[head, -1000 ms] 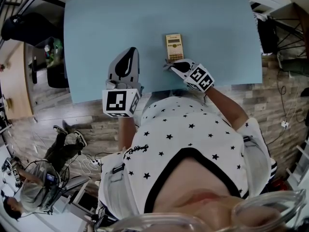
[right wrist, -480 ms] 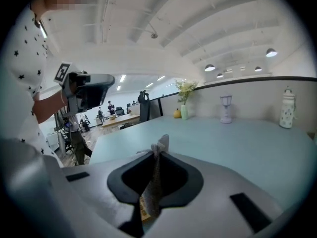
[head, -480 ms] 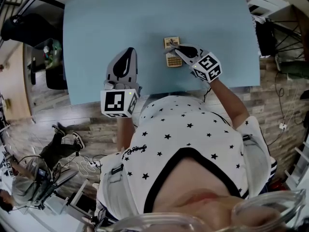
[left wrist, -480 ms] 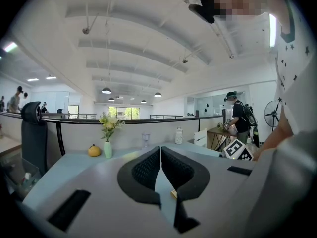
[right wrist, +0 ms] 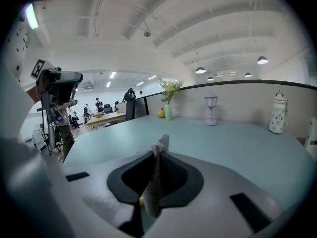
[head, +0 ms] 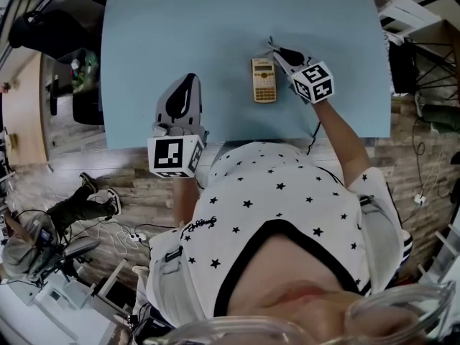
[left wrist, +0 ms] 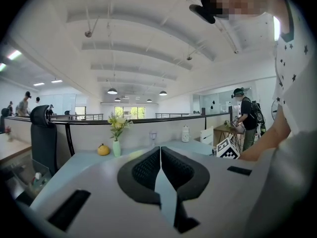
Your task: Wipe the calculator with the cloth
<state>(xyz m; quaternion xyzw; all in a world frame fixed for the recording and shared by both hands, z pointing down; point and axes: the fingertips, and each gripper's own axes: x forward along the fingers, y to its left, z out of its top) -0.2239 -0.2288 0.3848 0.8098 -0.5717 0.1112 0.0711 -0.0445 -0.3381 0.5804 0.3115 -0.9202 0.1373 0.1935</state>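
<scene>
We hold the right gripper (right wrist: 157,155) with its fingers (right wrist: 130,176) pressed together on the cloth (right wrist: 154,185). The cloth is a grey knitted strip that fills the slot between them and pokes out a little past the tips. The calculator (head: 263,80) lies flat on the pale blue table (head: 180,34), just to the left of these fingers and back from their tips. The cloth's free end sits a little beyond the calculator's far end, not over its keys.

Our left gripper (left wrist: 160,150) has its fingers (left wrist: 143,168) closed tip to tip with nothing between them. Only a sliver of table shows lower down between the pads. It sits by the near edge of the table. The calculator is ahead of these fingers and off to their right, well apart.

Far ahead of the left fingers and slightly to their left, a pale green vase (left wrist: 117,148) stands upright at the table's far edge. It holds flowers (left wrist: 118,125), white and yellow blooms on leafy green stems. A round yellow thing (left wrist: 103,150) sits just left of the vase. Almost straight ahead of the left fingertips stands a clear stemmed glass (left wrist: 153,136), too small for us to tell what it holds. To its right is a white lantern-shaped jar (left wrist: 185,133). From the right fingers, the vase stands nearly straight ahead, with the glass and the jar off to the right.
</scene>
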